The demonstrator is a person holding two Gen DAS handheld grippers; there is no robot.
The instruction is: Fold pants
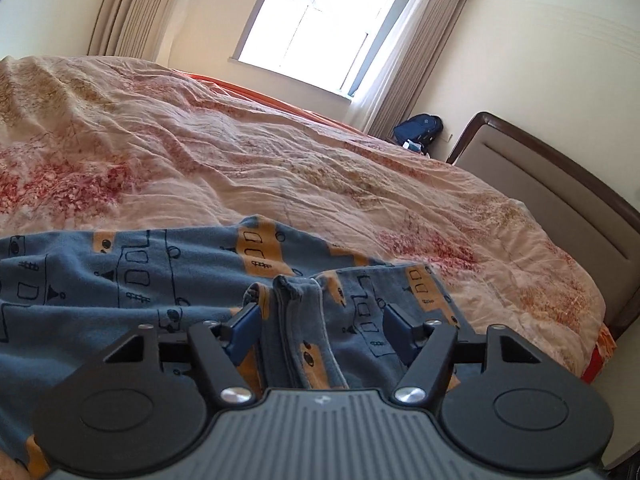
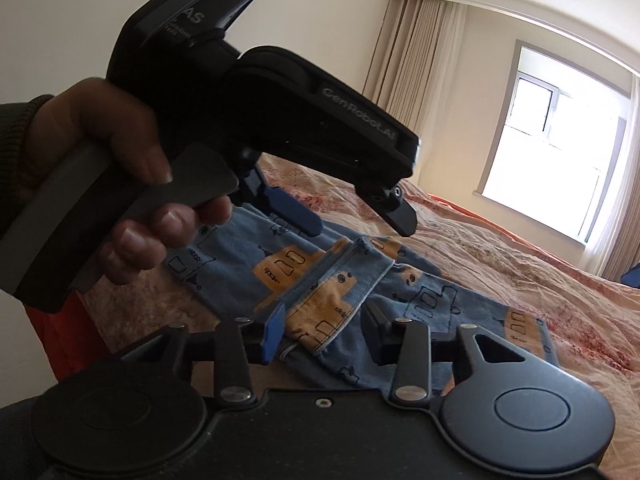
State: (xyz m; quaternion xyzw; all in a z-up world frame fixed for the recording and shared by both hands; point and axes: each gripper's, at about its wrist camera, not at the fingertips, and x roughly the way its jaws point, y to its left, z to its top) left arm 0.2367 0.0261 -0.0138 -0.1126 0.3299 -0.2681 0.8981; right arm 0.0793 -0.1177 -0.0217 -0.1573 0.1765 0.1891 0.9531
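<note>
Sunlit from the window [image 1: 316,28], the bed's crumpled floral quilt [image 1: 248,160] serves as my folding surface, and I take the quilt as my landmark. Blue pants [image 1: 120,276] with orange patches lie on its near part, close to the edge where I stand, with wide bare quilt stretching beyond them toward the headboard [image 1: 560,200] and the window.

My left gripper [image 1: 318,324] hovers just above the pants, pointing down at a raised ridge of cloth [image 1: 298,300] with a stitched hem. Its jaws stand apart on either side of that ridge, not pressing it. I judge I have lined it up so because a bunched fold gives the pads something to bite.

My right gripper [image 2: 320,336] sits low over the near edge of the quilt. Its jaws are apart too, narrower, with a hemmed flap [image 2: 340,292] of the pants between them; the pads do not seem to be squeezing it. My left hand [image 2: 120,184] shows above it, wrapped round the other tool's handle and trigger.

Both tools sit close together at one end of the garment, probably so that I can lift two points together and carry the fold across.
</note>
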